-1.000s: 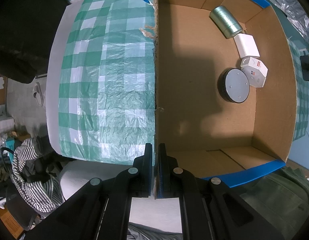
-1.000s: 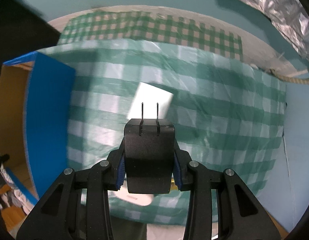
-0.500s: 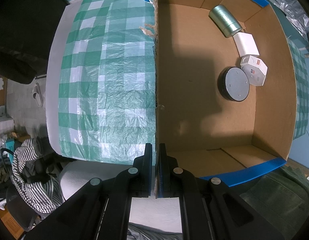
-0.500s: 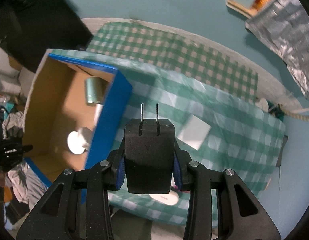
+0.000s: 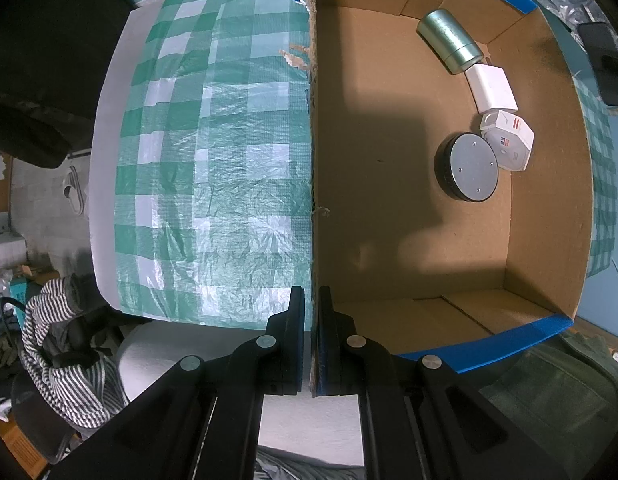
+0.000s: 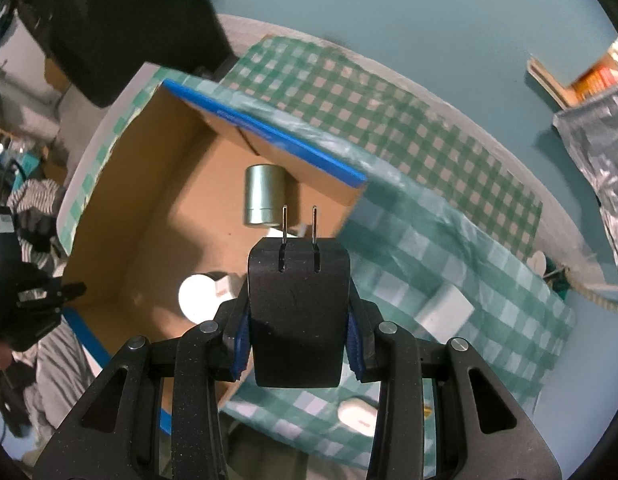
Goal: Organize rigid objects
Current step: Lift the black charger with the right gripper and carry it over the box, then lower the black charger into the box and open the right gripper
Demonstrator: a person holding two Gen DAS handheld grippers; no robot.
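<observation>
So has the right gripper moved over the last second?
Yes. The right gripper, shut on the black adapter, has swung left toward the cardboard box, now looking inside.

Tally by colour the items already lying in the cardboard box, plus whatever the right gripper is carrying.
Silver-green cylinder: 1
White boxes: 2
Black round puck: 1
Black plug adapter in the right gripper: 1
Total: 5

The cardboard box [image 5: 389, 152] is open on top, and most of its floor lies bare on the left and near sides. Along its far right wall a metal can [image 5: 449, 40], a white block [image 5: 493, 88], a white packet [image 5: 509, 140] and a round disc [image 5: 469, 166] crowd together. Left of the box, the checked cloth [image 5: 213, 160] on the tabletop offers open room.
</observation>
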